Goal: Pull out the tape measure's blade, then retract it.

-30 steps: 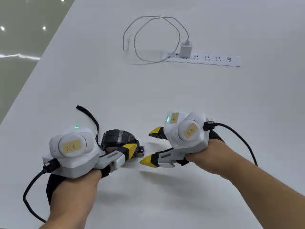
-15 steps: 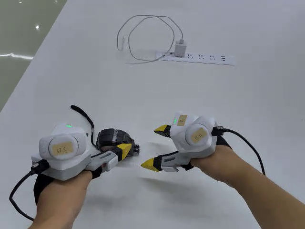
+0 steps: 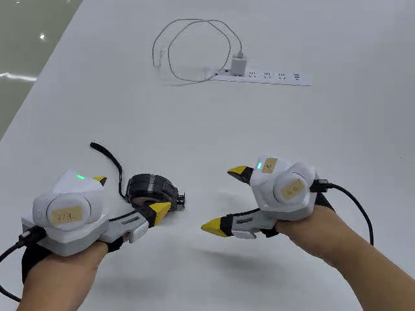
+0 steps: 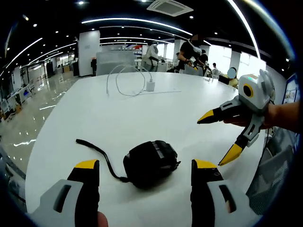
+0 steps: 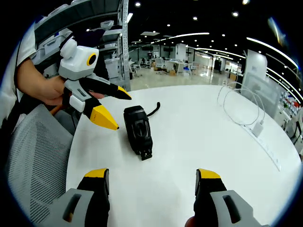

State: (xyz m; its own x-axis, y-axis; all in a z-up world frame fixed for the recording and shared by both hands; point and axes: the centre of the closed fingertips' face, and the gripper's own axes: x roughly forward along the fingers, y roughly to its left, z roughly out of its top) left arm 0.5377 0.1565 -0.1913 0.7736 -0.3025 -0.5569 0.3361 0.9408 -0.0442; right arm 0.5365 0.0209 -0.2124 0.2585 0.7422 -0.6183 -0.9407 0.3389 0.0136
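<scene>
Two hand-held grippers face each other over a black tape measure [image 3: 152,190] lying on a white table [image 3: 272,142], its blade fully wound in.

The left gripper [image 5: 118,111] is low, jaws wide apart and empty, with the case just ahead of them. The right gripper [image 3: 224,199], also wide open and empty, points at the blade's hook end [image 5: 146,153] from a clear gap away. The likely risk is that pulling the small hook before the case is clamped drags the case across the smooth top, or that the hook slips free.
</scene>
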